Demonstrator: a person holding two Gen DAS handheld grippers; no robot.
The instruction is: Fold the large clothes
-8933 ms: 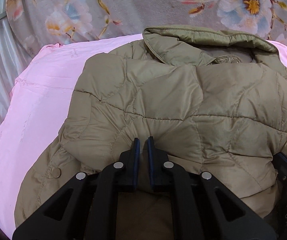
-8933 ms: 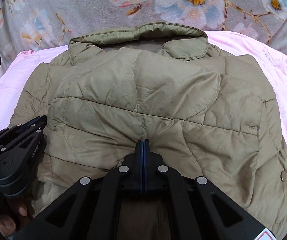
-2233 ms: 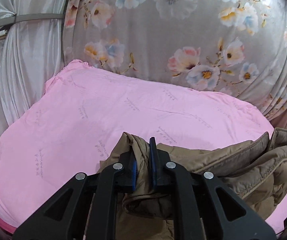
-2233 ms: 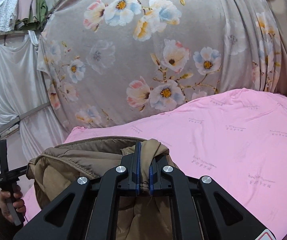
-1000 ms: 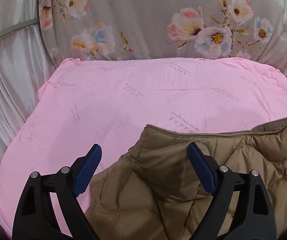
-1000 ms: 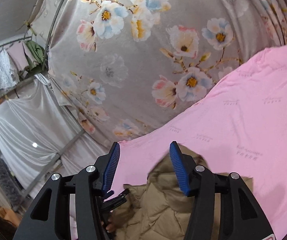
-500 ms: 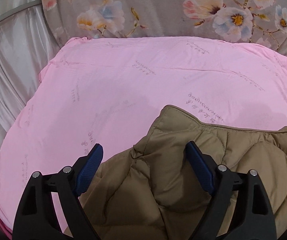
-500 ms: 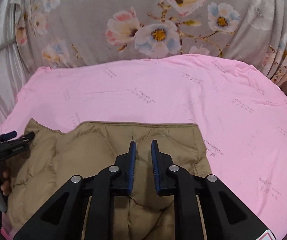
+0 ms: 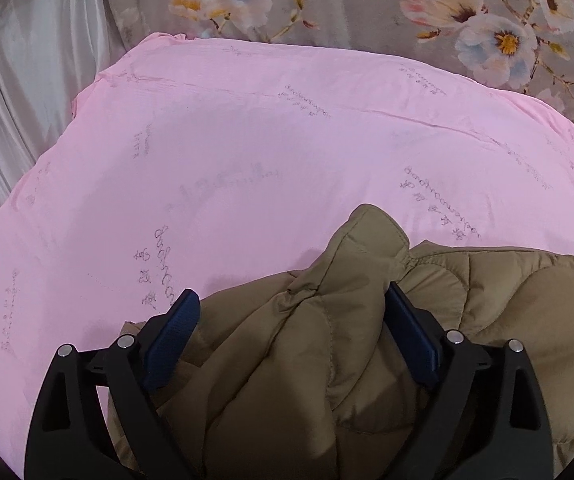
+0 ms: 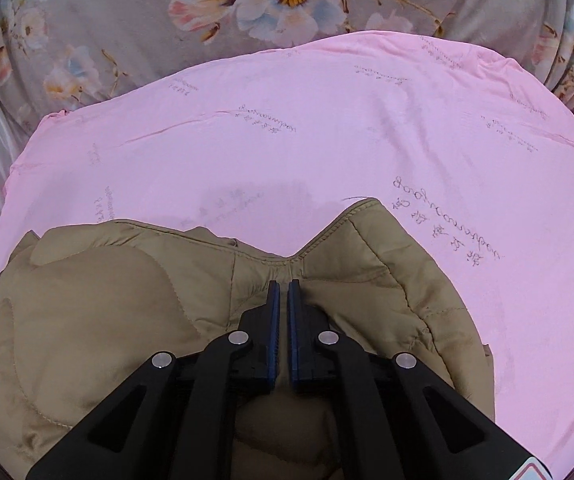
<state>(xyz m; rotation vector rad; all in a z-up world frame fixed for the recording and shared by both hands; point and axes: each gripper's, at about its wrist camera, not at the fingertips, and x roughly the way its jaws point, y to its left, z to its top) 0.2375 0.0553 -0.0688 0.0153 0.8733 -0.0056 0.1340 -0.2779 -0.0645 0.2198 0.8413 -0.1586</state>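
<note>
An olive quilted jacket [image 9: 327, 360] lies bunched at the near edge of the pink sheet [image 9: 207, 140]. My left gripper [image 9: 289, 292] hovers over it with its jaws opening wide. A raised fold of the jacket bulges up between the blue pads [image 9: 171, 328], and they do not pinch it. In the right wrist view the jacket [image 10: 107, 300] spreads to the left. My right gripper [image 10: 283, 282] is shut on the jacket's stitched edge, and the fabric puckers toward its tips.
The pink sheet [image 10: 287, 140] covers a wide flat surface beyond the jacket. Grey floral fabric [image 10: 127, 20] hangs behind it. A white curtain [image 9: 27, 80] hangs at the left.
My right gripper came down and its jaws closed on the jacket's edge. My left gripper sank lower over the jacket, and a fold now bulges between its wide jaws.
</note>
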